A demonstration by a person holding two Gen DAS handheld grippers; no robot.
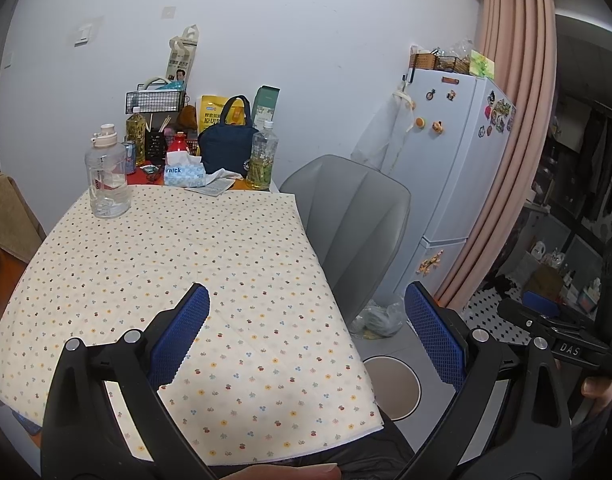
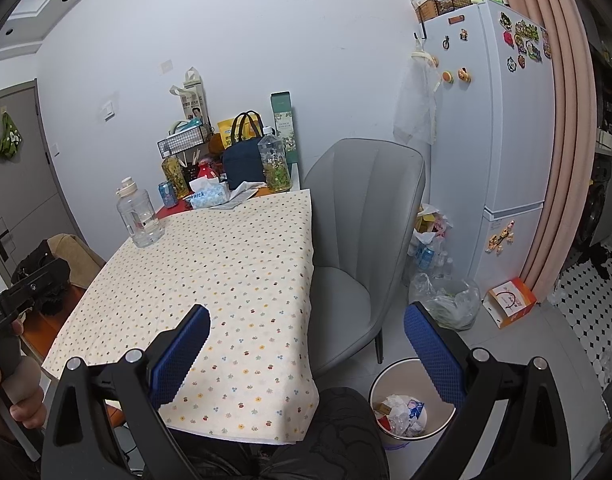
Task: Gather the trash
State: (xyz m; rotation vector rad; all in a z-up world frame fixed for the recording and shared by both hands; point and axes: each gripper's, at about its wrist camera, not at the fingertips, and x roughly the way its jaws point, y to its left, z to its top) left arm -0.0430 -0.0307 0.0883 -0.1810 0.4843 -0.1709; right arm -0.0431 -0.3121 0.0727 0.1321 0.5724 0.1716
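Observation:
My left gripper (image 1: 306, 332) hovers open over the near part of the table with the dotted cloth (image 1: 165, 264), nothing between its blue pads. My right gripper (image 2: 306, 344) is open too, held above the table's near right corner and empty. A white waste bin (image 2: 412, 400) stands on the floor to the right of the table, holding crumpled paper and wrappers; in the left wrist view only the bin's rim (image 1: 394, 388) shows. The cloth (image 2: 209, 272) bears no loose scraps in its middle.
A clear water jug (image 1: 107, 172), tissue box (image 1: 183, 174), navy bag (image 1: 225, 140), bottles and a can crowd the table's far end. A grey chair (image 2: 362, 248) stands right of the table. Plastic bags (image 2: 446, 296), an orange box (image 2: 512, 300) and a fridge (image 2: 502, 128) lie beyond.

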